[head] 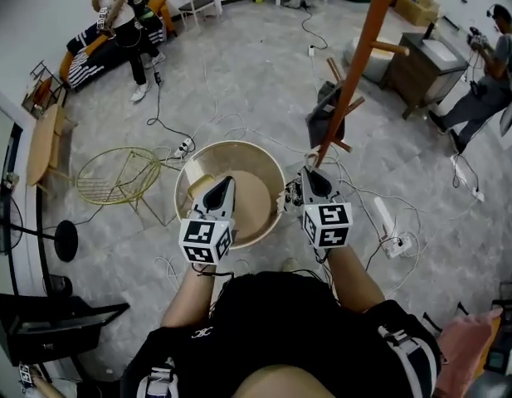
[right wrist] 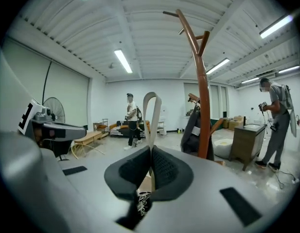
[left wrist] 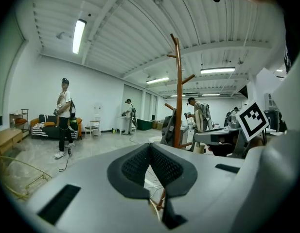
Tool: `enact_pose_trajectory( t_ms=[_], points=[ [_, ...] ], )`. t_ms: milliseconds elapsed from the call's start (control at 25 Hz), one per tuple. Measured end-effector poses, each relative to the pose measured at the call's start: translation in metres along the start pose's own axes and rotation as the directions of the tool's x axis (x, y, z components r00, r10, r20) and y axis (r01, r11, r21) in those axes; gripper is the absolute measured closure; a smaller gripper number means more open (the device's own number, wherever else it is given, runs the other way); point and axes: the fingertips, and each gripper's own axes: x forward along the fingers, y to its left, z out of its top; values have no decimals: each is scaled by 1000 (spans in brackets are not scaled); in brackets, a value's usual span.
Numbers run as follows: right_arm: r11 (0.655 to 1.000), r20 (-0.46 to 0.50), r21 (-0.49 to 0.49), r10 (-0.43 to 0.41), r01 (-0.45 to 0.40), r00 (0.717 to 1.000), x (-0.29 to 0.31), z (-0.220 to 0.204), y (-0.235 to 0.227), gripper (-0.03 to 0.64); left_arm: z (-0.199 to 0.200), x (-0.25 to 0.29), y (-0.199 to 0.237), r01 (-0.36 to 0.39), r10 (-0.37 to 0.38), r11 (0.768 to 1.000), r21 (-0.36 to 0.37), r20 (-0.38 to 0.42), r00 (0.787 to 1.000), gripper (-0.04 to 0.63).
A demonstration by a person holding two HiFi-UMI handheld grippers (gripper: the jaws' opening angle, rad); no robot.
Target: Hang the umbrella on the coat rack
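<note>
Umbrella strap (right wrist: 156,116), flat pale loop

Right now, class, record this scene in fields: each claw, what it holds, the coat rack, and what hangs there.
left claw: shut, empty
right claw: shut on a white loop
coat rack: upright, ahead on the right
on the rack: a dark bag
under the claws: a round table
</note>
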Motion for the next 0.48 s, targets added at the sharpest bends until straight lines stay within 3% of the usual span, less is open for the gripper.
enact_pose_trajectory(
  t_ms=[480],
  points=[
    [991,-134,-18,-133,132,982,61,-49,-21,600,-9,51,25,121,-119,992,24,-59,991,577]
  ],
)
